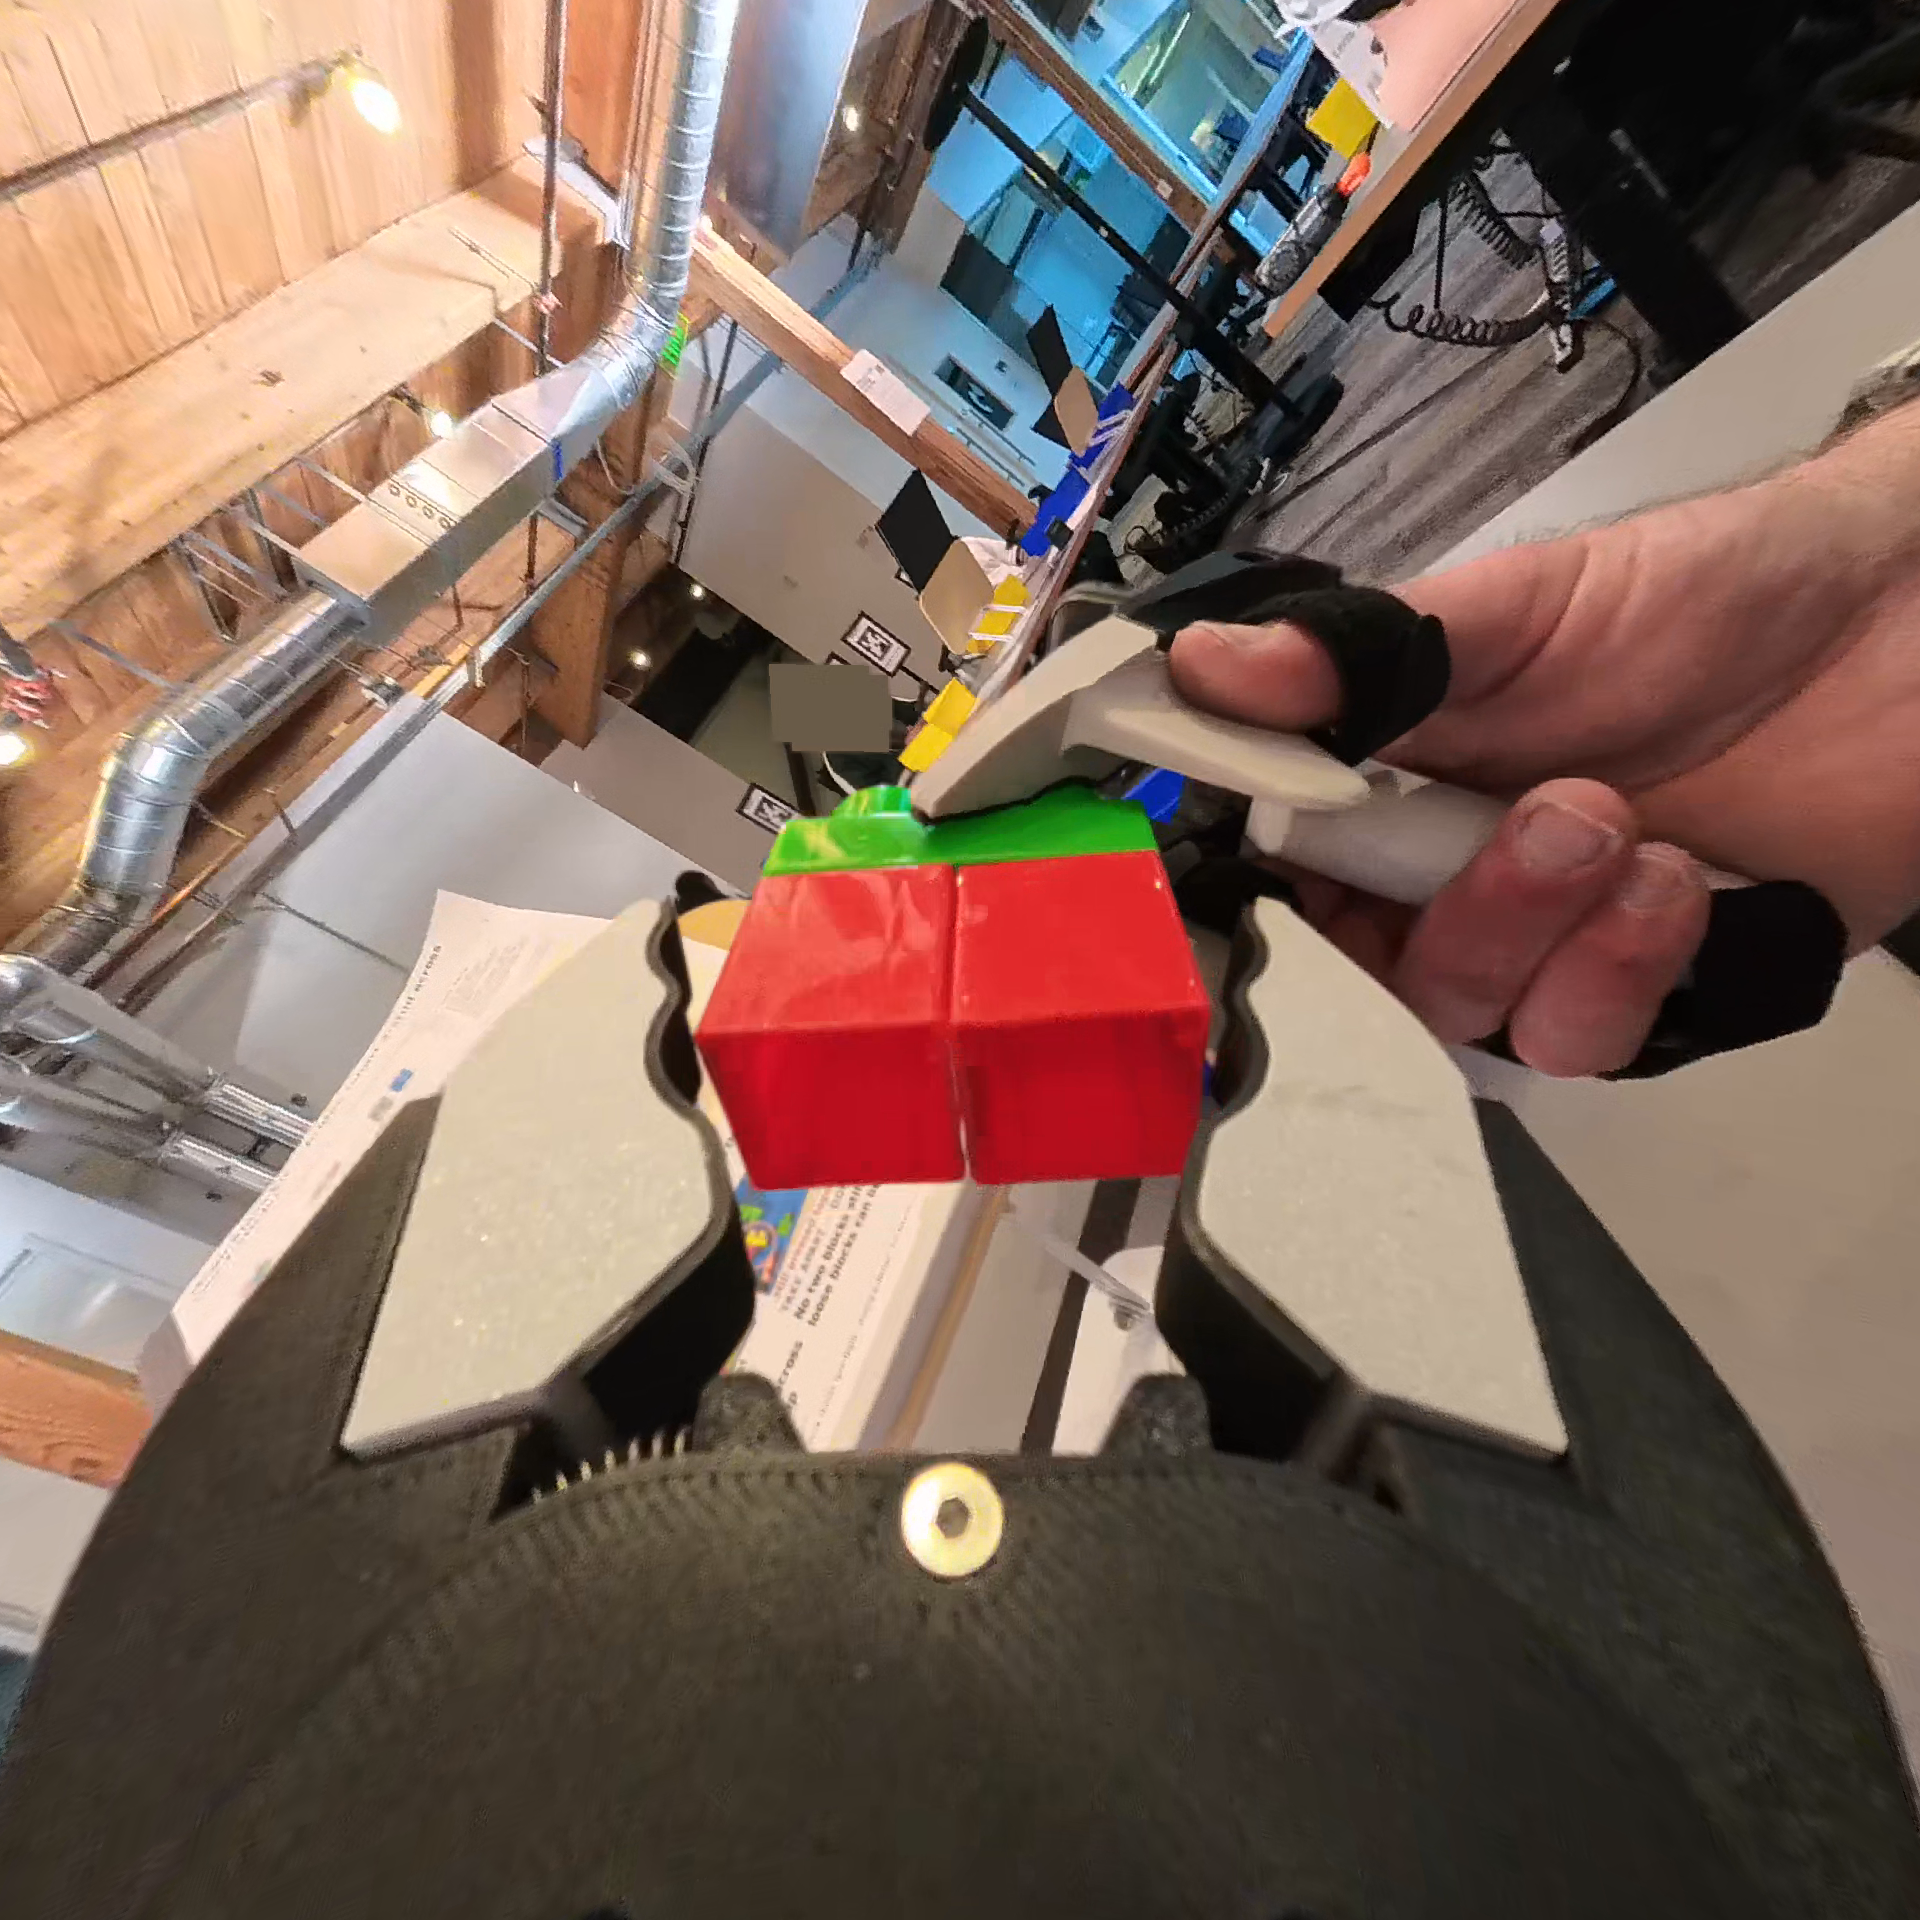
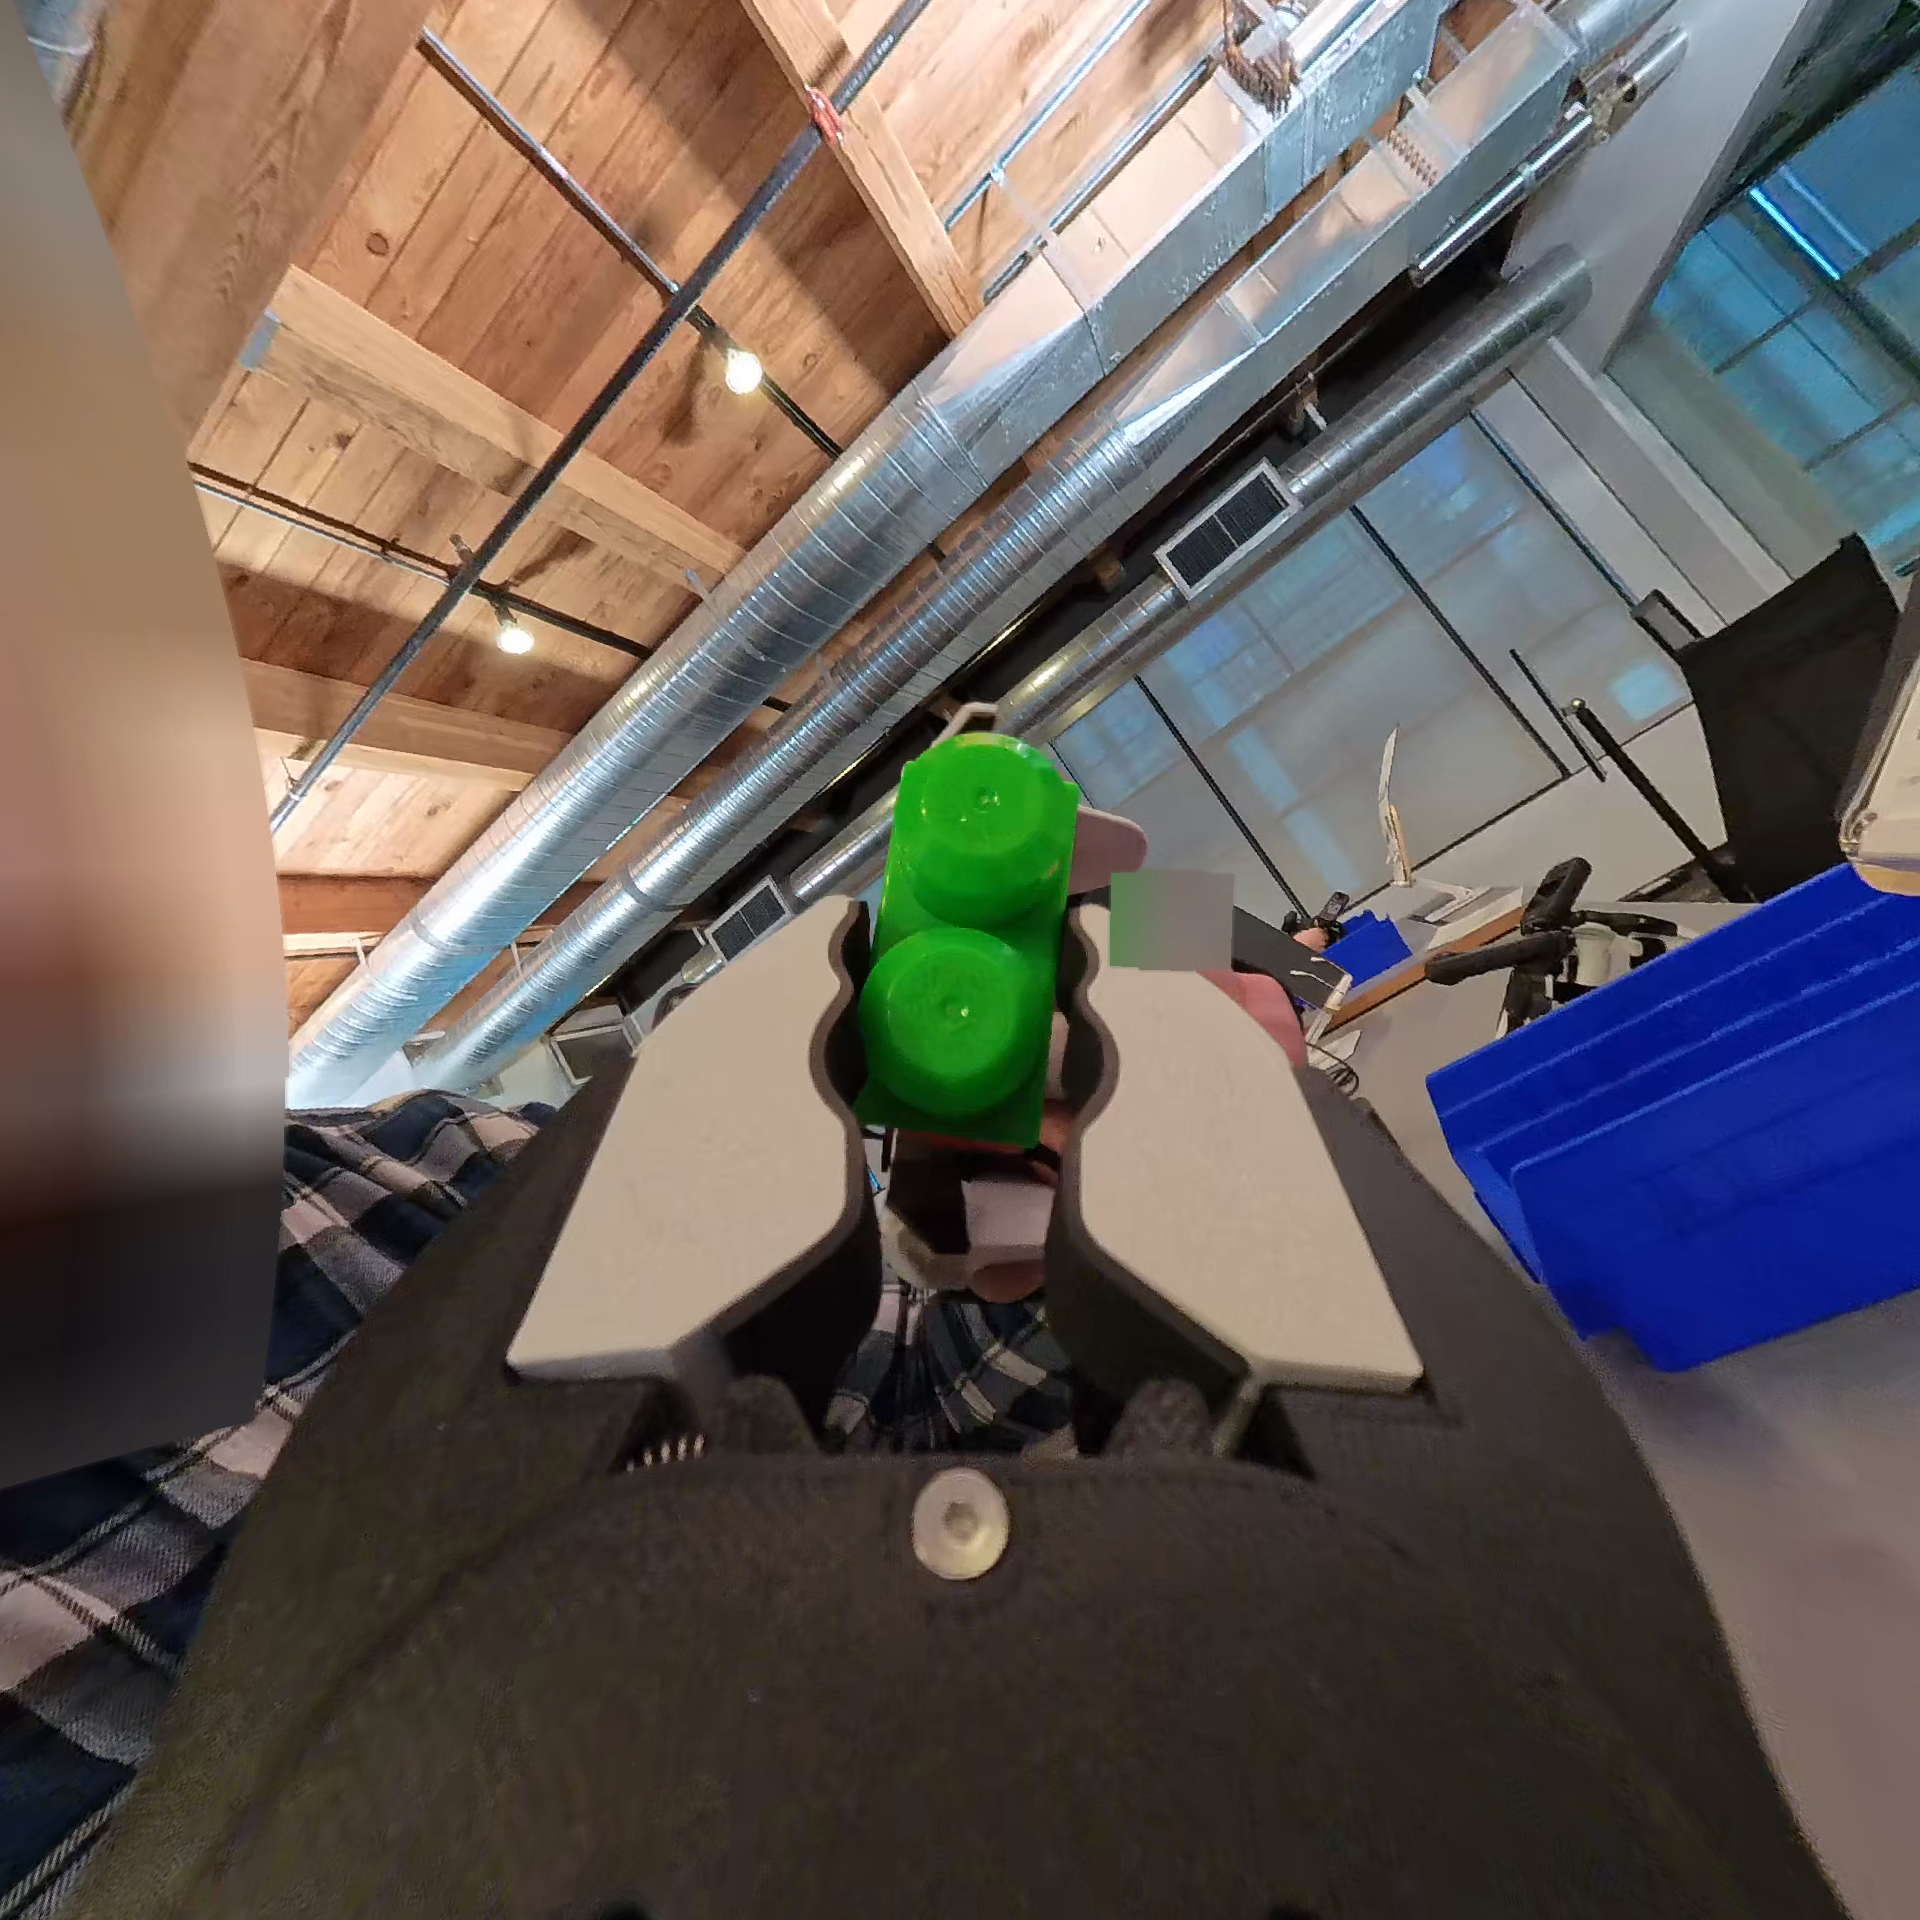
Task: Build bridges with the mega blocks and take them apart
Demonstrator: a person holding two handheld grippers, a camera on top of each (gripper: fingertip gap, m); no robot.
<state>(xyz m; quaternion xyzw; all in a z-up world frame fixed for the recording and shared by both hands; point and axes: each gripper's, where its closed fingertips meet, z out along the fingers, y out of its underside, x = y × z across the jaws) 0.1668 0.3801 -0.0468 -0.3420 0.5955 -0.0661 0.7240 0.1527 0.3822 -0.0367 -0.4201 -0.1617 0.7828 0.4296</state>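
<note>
In the left wrist view two red blocks (image 1: pixel 956 1039) sit side by side with a green block (image 1: pixel 1039 836) across their far side. My left gripper (image 1: pixel 956 997) is around the red pair, its pads against the outer sides, and holds the stack in the air. The right gripper's fingers (image 1: pixel 997 748) come in from the right, held by a hand (image 1: pixel 1662 727), and grip the green block. In the right wrist view my right gripper (image 2: pixel 961 977) is shut on the narrow sides of the green block (image 2: pixel 961 935), whose two studs face the camera. The red blocks are hidden behind it there.
Printed papers (image 1: pixel 416 1091) lie on the white table (image 1: pixel 1714 1247) below the stack. A blue bin (image 2: pixel 1683 1122) stands on the table at the right. A person's plaid shirt (image 2: pixel 364 1195) is close at the lower left. Ducts and wooden beams run overhead. My left and right fingertips are right by each other.
</note>
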